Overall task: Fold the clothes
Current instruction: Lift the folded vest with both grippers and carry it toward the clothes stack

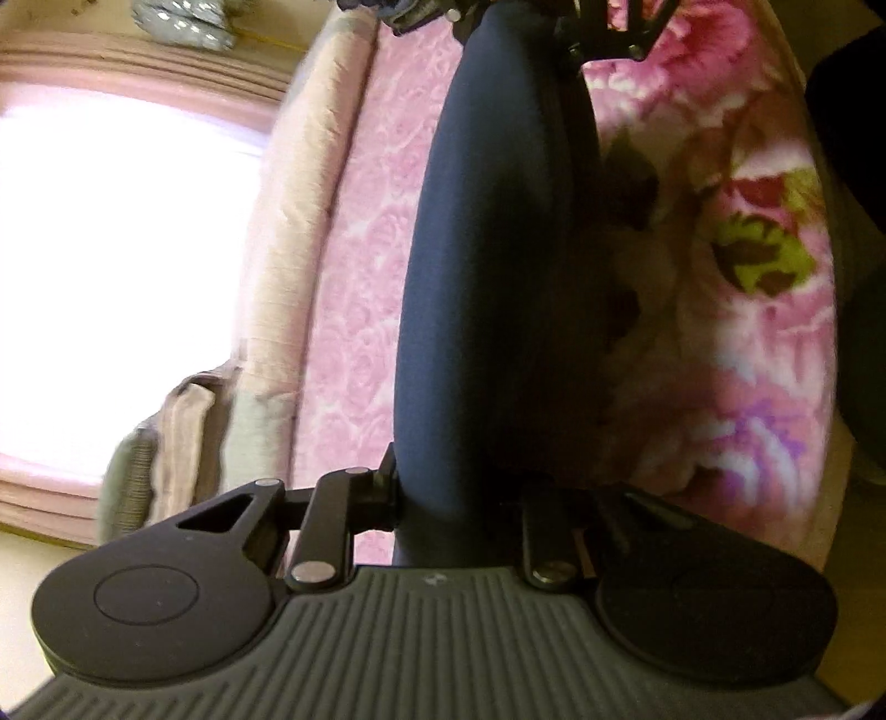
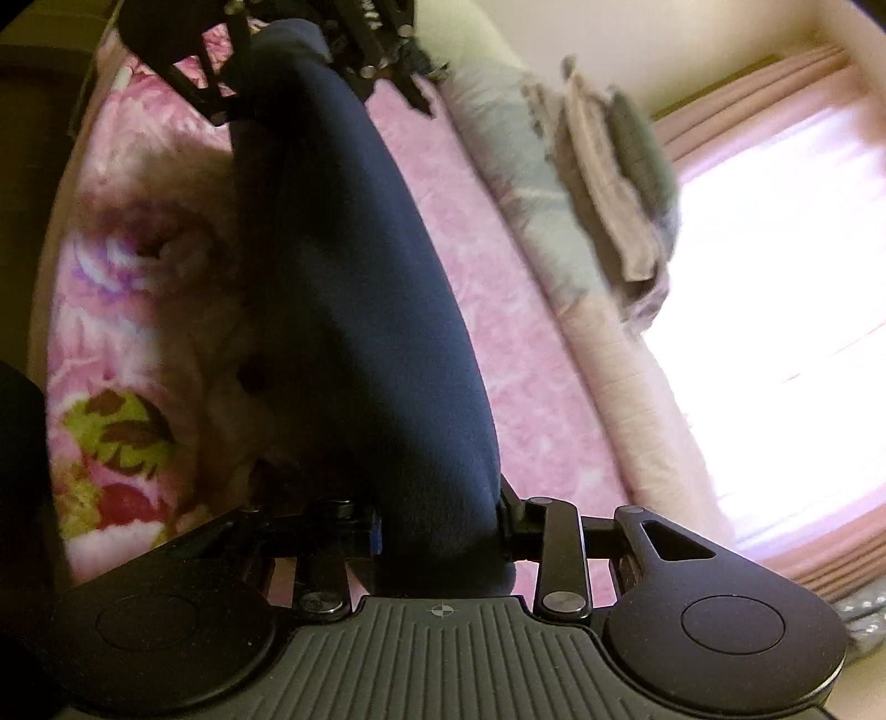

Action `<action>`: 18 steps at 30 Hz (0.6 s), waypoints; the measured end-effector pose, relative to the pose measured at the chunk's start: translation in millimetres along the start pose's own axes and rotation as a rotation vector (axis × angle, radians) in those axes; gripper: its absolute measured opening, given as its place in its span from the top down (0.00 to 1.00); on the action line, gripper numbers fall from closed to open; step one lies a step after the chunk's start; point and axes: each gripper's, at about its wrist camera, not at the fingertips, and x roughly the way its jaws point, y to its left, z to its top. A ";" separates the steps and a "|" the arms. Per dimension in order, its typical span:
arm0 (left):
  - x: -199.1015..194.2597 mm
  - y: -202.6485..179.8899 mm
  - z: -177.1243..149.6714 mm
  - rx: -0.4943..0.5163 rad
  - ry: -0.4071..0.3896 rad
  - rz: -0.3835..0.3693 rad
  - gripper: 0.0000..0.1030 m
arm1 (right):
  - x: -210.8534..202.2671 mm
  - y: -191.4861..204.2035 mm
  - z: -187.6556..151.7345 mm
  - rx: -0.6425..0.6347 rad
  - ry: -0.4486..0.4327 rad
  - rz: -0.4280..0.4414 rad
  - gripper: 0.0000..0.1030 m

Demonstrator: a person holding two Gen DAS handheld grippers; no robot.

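Two sets of tongs share one dark navy garment (image 1: 487, 277), stretched between them above the bed (image 1: 360, 310). In the left wrist view the left tongs (image 1: 459, 498) are clenched on one end of the cloth, which runs from 6 o'clock straight up to 12 o'clock, where the right tongs (image 1: 603, 33) grip its far end. In the right wrist view the right tongs (image 2: 443, 526) grasp the near end at 6 o'clock, and the cloth rises toward 11 o'clock, where the left tongs (image 2: 299, 61) hold it. The garment hangs clear of the bed's pink quilted cover. A flowered pink blanket (image 1: 736, 232) lies on the bed beside it. A folded pile of pale cloths (image 2: 614, 183) sits at the bed's far edge, near the bright window (image 1: 111, 277) with its pink curtain (image 2: 764, 94).
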 end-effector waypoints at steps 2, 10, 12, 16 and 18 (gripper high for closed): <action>-6.0 23.3 4.2 -0.010 0.002 -0.074 0.81 | -7.9 -15.9 7.2 -0.007 0.036 0.059 0.68; -49.5 138.8 36.2 -0.057 -0.023 -0.292 0.81 | -82.9 -113.9 46.5 0.009 0.183 0.215 0.68; -64.1 165.0 47.9 -0.055 -0.051 -0.294 0.81 | -106.9 -137.2 54.7 0.019 0.210 0.219 0.68; -80.9 205.3 69.2 -0.037 -0.120 -0.276 0.81 | -143.9 -182.8 66.1 0.058 0.262 0.169 0.68; -82.8 222.7 82.0 -0.017 -0.166 -0.259 0.81 | -159.2 -200.7 67.6 0.078 0.288 0.130 0.68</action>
